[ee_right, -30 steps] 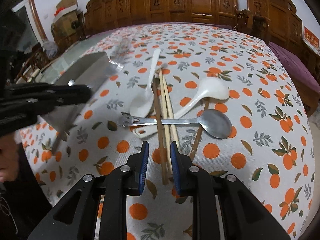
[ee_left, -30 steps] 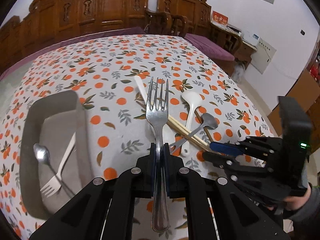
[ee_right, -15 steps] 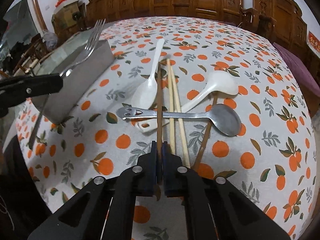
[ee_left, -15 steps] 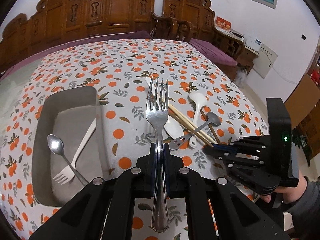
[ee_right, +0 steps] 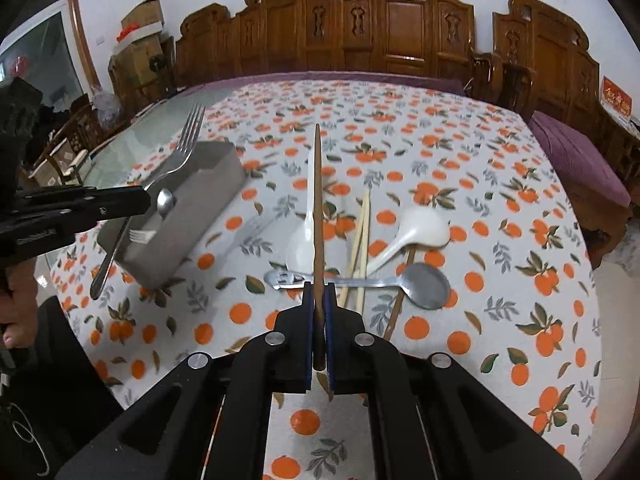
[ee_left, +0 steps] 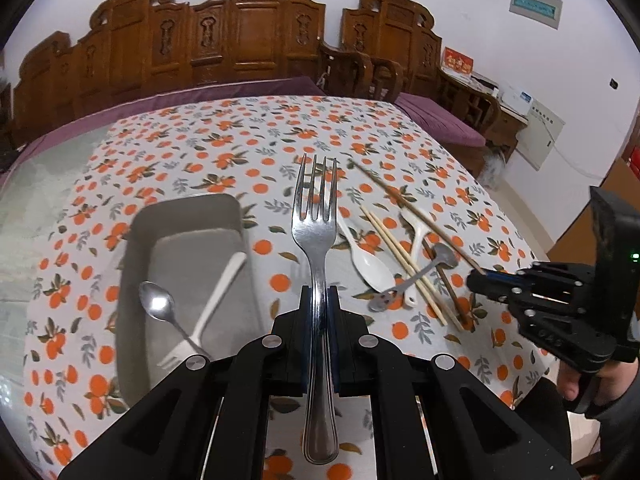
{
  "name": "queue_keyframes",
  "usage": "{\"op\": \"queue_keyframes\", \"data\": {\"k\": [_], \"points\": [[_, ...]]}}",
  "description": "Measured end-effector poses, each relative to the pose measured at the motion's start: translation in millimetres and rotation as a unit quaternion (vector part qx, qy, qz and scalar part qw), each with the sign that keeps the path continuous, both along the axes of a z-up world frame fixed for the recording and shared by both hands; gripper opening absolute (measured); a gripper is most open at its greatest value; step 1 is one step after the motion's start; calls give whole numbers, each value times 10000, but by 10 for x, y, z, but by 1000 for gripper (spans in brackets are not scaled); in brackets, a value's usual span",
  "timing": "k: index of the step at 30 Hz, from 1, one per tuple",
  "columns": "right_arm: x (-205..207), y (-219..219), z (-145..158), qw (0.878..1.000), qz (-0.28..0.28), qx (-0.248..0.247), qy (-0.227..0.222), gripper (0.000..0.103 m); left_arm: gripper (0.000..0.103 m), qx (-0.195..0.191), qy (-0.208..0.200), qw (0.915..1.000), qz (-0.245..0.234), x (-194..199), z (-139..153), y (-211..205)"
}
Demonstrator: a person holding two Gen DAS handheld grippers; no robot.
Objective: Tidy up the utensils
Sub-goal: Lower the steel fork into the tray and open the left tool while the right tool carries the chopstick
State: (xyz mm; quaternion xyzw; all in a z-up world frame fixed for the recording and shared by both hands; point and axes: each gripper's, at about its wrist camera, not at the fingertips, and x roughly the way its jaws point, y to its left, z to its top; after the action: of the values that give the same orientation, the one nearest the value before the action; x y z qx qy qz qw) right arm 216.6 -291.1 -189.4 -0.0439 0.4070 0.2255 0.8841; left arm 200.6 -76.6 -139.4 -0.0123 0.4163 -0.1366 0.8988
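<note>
With both jaws clamped tight, the left gripper (ee_left: 317,312) on a steel fork (ee_left: 316,240) and the right gripper (ee_right: 319,320) on a dark chopstick (ee_right: 317,208), the sorting is in its carrying step, which next calls for releasing each over the grey tray (ee_left: 136,240) left of the left jaws.

The fork's (ee_left: 315,240) shaft was hidden where the left tongs (ee_left: 319,300) clamped it. In the right wrist view the left tongs (ee_right: 120,202) covered part of the tray (ee_right: 208,200) and of a small spoon (ee_right: 165,200) in it. The dark chopstick's (ee_right: 317,208) lower end vanished between the right tongs (ee_right: 318,312). The hand (ee_left: 576,380) holding them was cut off by the frame edge.
</note>
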Motion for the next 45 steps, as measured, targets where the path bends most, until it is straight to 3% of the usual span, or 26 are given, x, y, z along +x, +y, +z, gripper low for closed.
{"op": "queue_keyframes", "data": {"k": [9,19,37,45], "points": [[-121,212,196,9998,115,85,-150,6,6,165,13,9994,304,138,22,411],[-222,436,270,9994,253,115,-204,6,6,323,310,9972,595,439,-173,854],[-279,745,226,9992,360,165,-62,6,6,420,885,9936,558,692,-645,845],[-284,959,194,9987,483,161,-15,6,8,367,648,9956,575,547,-447,975]]}}
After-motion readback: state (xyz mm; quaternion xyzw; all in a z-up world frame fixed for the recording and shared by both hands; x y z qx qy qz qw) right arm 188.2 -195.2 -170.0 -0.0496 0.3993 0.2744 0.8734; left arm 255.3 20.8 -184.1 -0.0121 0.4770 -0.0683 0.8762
